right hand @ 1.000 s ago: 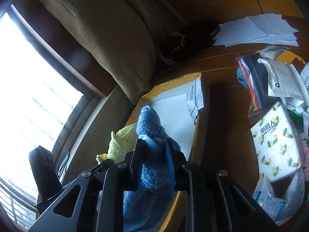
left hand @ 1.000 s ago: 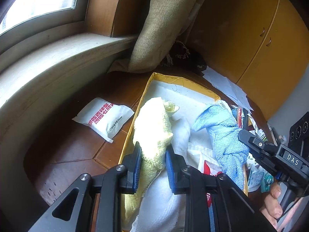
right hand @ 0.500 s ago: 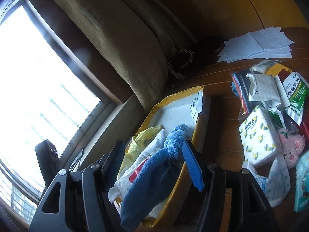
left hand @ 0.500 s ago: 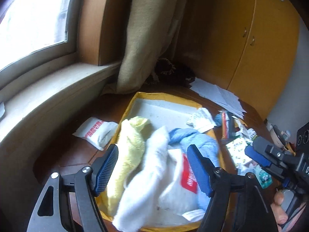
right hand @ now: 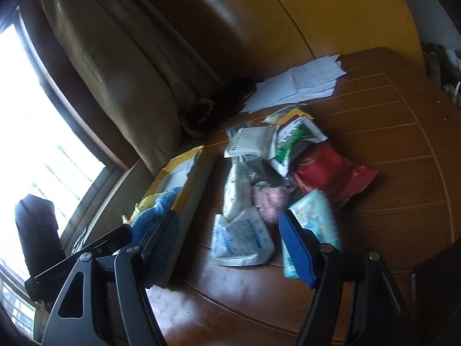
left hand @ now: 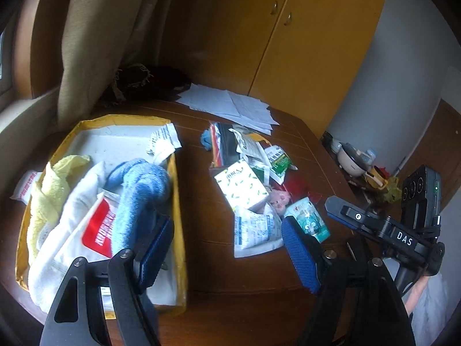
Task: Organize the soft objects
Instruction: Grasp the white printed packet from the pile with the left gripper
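Note:
A yellow tray on the wooden table holds a yellow cloth, a white towel and a blue towel. The tray also shows in the right wrist view with the blue towel. My left gripper is open and empty above the table, right of the tray. My right gripper is open and empty, over a pile of soft packets: a white pack, a pink fuzzy item, a teal tissue pack and a red pack.
Loose papers lie at the table's far side by yellow cupboard doors. A beige curtain hangs at the left by the window. A white packet lies left of the tray. The right gripper's body shows in the left wrist view.
Both grippers let go of their towels, yellow from the left and blue from the right, and opened. Both pulled back and swung right toward the packet pile.

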The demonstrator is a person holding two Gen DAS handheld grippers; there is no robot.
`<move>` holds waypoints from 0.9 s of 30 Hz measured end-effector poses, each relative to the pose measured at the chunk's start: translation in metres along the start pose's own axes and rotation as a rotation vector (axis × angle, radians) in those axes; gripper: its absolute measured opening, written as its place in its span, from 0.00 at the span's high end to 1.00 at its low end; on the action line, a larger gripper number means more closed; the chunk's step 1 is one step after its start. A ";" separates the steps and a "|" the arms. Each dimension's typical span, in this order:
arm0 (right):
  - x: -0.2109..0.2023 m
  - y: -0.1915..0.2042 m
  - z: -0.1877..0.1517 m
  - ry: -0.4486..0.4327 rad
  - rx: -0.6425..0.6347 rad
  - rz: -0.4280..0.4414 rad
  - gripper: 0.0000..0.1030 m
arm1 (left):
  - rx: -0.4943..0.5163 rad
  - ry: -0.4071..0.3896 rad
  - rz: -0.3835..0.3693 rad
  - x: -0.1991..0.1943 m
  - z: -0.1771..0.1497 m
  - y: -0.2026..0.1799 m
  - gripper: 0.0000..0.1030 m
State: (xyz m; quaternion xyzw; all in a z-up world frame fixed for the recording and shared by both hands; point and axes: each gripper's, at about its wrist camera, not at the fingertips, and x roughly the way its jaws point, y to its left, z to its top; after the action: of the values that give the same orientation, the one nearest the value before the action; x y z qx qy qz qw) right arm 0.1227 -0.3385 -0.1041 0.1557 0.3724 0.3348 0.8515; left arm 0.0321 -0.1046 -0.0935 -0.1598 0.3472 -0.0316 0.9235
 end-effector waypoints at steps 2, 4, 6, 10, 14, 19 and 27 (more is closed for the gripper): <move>-0.006 -0.013 0.002 -0.010 0.007 -0.048 0.31 | 0.019 0.022 -0.012 0.008 -0.003 -0.010 0.22; -0.009 -0.024 0.002 -0.016 0.023 -0.107 0.31 | 0.051 0.054 -0.010 0.018 -0.005 -0.021 0.22; -0.006 -0.033 0.002 -0.011 0.034 -0.152 0.31 | 0.074 0.081 -0.006 0.030 -0.005 -0.030 0.22; 0.009 -0.043 -0.002 0.044 0.062 -0.166 0.31 | 0.103 0.140 0.004 0.057 -0.004 -0.039 0.22; 0.018 -0.046 -0.007 0.074 0.089 -0.167 0.36 | 0.126 0.207 0.030 0.085 -0.001 -0.043 0.22; 0.022 -0.050 -0.011 0.103 0.100 -0.188 0.60 | 0.126 0.236 0.042 0.101 0.002 -0.047 0.22; 0.020 -0.051 -0.016 0.108 0.099 -0.166 0.82 | 0.105 0.264 0.028 0.108 -0.004 -0.046 0.55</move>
State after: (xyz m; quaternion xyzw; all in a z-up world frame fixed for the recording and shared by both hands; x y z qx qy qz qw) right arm 0.1443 -0.3615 -0.1515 0.1479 0.4455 0.2524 0.8461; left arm 0.1133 -0.1677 -0.1496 -0.1006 0.4658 -0.0578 0.8773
